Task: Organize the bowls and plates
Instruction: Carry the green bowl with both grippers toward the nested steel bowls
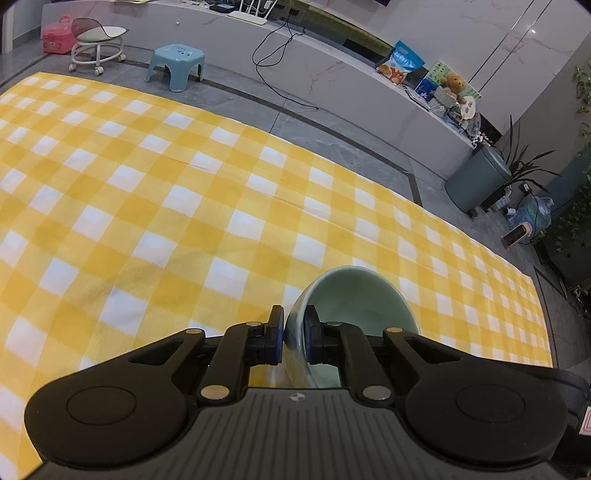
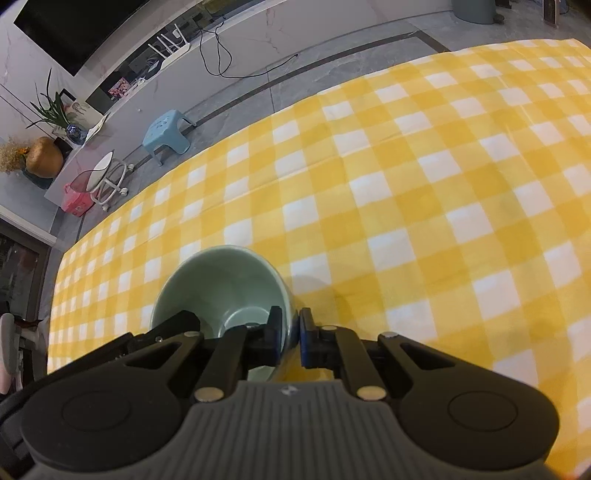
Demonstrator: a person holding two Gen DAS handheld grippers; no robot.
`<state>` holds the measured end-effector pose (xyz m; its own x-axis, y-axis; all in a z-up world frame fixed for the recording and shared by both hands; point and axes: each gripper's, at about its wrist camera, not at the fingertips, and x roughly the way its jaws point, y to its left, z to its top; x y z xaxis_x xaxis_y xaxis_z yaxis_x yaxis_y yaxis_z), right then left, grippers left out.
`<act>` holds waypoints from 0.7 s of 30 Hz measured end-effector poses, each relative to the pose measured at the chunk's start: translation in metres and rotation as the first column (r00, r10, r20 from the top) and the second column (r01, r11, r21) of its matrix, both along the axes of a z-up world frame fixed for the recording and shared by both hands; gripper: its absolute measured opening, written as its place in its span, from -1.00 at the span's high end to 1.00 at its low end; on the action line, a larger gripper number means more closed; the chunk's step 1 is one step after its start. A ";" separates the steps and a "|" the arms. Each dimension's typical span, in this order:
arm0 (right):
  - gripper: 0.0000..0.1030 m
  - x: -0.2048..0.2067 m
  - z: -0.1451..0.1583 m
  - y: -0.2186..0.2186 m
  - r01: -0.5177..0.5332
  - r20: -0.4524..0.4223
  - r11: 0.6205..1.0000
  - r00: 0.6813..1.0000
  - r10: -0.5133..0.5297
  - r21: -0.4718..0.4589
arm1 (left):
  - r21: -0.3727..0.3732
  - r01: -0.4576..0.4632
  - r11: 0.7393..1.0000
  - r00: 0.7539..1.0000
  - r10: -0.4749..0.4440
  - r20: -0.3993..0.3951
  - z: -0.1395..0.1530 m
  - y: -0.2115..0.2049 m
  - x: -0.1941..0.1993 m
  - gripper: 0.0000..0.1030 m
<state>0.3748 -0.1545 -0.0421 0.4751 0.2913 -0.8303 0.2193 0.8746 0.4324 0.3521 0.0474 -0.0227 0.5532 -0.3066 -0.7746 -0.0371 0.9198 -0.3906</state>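
Observation:
A pale green bowl [image 1: 354,295] hangs tilted just above the yellow-and-white checked cloth [image 1: 184,192]. My left gripper [image 1: 294,321] is shut on the bowl's left wall, with one pad outside and one inside. In the right wrist view a pale green bowl [image 2: 221,280] opens upward, and my right gripper [image 2: 290,325] is shut on its right wall in the same way. A black linkage [image 2: 166,328] at that bowl's left rim looks like the other gripper, so both seem to hold one bowl. No plates are in view.
The checked cloth [image 2: 424,221] covers a wide flat surface, with grey tiled floor beyond its far edge. On the floor stand a light blue stool [image 1: 175,64], a white rolling stool [image 1: 98,44], a pink box [image 1: 55,33] and a grey bin [image 1: 476,177].

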 end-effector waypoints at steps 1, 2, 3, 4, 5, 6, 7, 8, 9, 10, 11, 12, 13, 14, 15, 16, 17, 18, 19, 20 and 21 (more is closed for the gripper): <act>0.87 -0.005 0.002 -0.001 0.001 -0.002 1.000 1.000 -0.001 0.005 | -0.004 -0.001 1.000 1.000 0.001 0.002 0.003 0.000 -0.005 0.79; 0.87 -0.010 0.005 -0.003 0.002 -0.003 1.000 1.000 -0.002 0.011 | -0.008 -0.004 1.000 1.000 0.004 0.005 0.006 0.000 -0.010 0.79; 0.87 -0.016 0.009 -0.004 0.000 0.000 1.000 1.000 0.000 0.012 | -0.010 -0.005 1.000 1.000 0.005 0.008 0.009 -0.001 -0.016 0.79; 0.87 -0.022 0.013 -0.005 -0.003 0.006 1.000 1.000 0.003 0.012 | -0.010 -0.007 1.000 1.000 0.007 0.009 0.013 -0.001 -0.021 0.79; 0.87 -0.028 0.017 -0.006 -0.006 0.012 1.000 1.000 0.006 0.012 | -0.010 -0.009 1.000 1.000 0.009 0.009 0.016 -0.002 -0.027 0.79; 0.87 -0.035 0.022 -0.007 -0.008 0.018 1.000 1.000 0.008 0.012 | -0.009 -0.010 1.000 1.000 0.010 0.012 0.021 -0.003 -0.033 0.79; 0.87 -0.043 0.026 -0.008 -0.012 0.024 1.000 1.000 0.012 0.013 | -0.007 -0.011 1.000 1.000 0.011 0.016 0.026 -0.003 -0.040 0.79; 0.87 -0.051 0.031 -0.010 -0.017 0.032 1.000 0.999 0.016 0.017 | -0.004 -0.013 1.000 1.000 0.013 0.022 0.031 -0.004 -0.046 0.79; 0.87 -0.058 0.036 -0.012 -0.020 0.040 1.000 0.999 0.019 0.022 | -0.003 -0.015 1.000 0.999 0.015 0.028 0.037 -0.005 -0.053 0.79; 0.87 -0.065 0.040 -0.013 -0.022 0.046 0.999 0.999 0.021 0.026 | -0.002 -0.016 1.000 0.999 0.016 0.034 0.042 -0.006 -0.060 0.79; 0.87 -0.073 0.046 -0.015 -0.026 0.053 0.999 0.998 0.025 0.032 | -0.001 -0.018 1.000 0.999 0.018 0.037 0.047 -0.007 -0.067 0.79; 0.87 -0.080 0.051 -0.017 -0.029 0.061 0.999 0.998 0.027 0.039 | 0.000 -0.022 1.000 0.999 0.022 0.039 0.053 -0.008 -0.074 0.79; 0.86 -0.087 0.056 -0.019 -0.032 0.067 0.999 0.997 0.029 0.044 | 0.000 -0.024 1.000 0.999 0.024 0.042 0.058 -0.010 -0.081 0.79; 0.86 -0.095 0.060 -0.022 -0.035 0.074 0.998 0.997 0.031 0.049 | -0.001 -0.024 1.000 0.998 0.024 0.049 0.063 -0.011 -0.088 0.79; 0.86 -0.104 0.066 -0.025 -0.038 0.083 0.998 0.996 0.033 0.055 | 0.000 -0.025 1.000 0.998 0.025 0.057 0.069 -0.013 -0.096 0.79; 0.86 -0.112 0.070 -0.028 -0.041 0.091 0.997 0.995 0.036 0.058 | -0.001 -0.024 1.000 0.998 0.024 0.063 0.074 -0.015 -0.103 0.79; 0.86 -0.121 0.076 -0.032 -0.044 0.098 0.997 0.994 0.038 0.060 | -0.002 -0.024 1.000 0.997 0.024 0.068 0.079 -0.017 -0.111 0.78; 0.86 -0.129 0.081 -0.035 -0.046 0.102 0.997 0.994 0.039 0.063 | 0.000 -0.023 1.000 0.997 0.023 0.071 0.083 -0.020 -0.118 0.79; 0.86 -0.134 0.086 -0.037 -0.046 0.104 0.997 0.994 0.039 0.068 | 0.001 -0.023 1.000 0.997 0.023 0.074 0.087 -0.023 -0.125 0.79; 0.86 -0.142 0.090 -0.042 -0.045 0.105 0.996 0.994 0.037 0.073 | 0.001 -0.024 1.000 0.997 0.024 0.077 0.092 -0.026 -0.132 0.78; 0.86 -0.151 0.094 -0.047 -0.043 0.107 0.996 0.994 0.034 0.079 | 0.002 -0.023 1.000 0.997 0.022 0.081 0.096 -0.030 -0.139 0.78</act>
